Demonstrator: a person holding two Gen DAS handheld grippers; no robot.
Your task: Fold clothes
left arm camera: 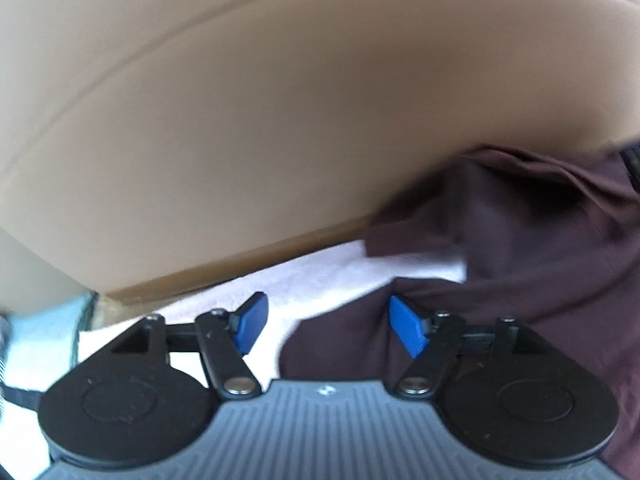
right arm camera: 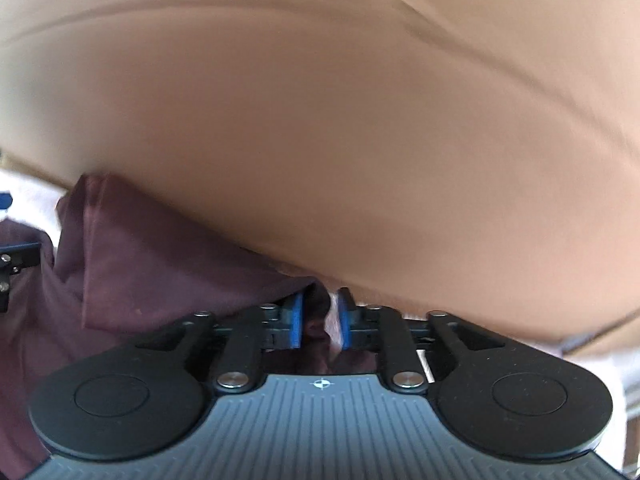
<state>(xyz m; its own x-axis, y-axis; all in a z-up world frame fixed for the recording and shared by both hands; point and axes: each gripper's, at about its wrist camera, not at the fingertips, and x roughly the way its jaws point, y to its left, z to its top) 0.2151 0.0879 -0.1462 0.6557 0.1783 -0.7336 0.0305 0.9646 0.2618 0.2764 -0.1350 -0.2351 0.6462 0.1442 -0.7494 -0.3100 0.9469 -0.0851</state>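
A dark maroon garment (left arm camera: 520, 248) lies rumpled on a white cloth surface (left arm camera: 332, 276), filling the right side of the left wrist view. My left gripper (left arm camera: 328, 324) is open and empty, its blue pads just above the garment's left edge. In the right wrist view the same garment (right arm camera: 152, 264) spreads to the left. My right gripper (right arm camera: 320, 320) is shut on a bunched fold of the garment, with a pale strip of fabric pinched between its blue pads. Part of the left gripper (right arm camera: 12, 268) shows at the far left edge.
A tan padded headboard or sofa back (left arm camera: 280, 100) fills the upper half of both views, close behind the garment (right arm camera: 360, 140). A light blue item (left arm camera: 44, 336) sits at the far left in the left wrist view.
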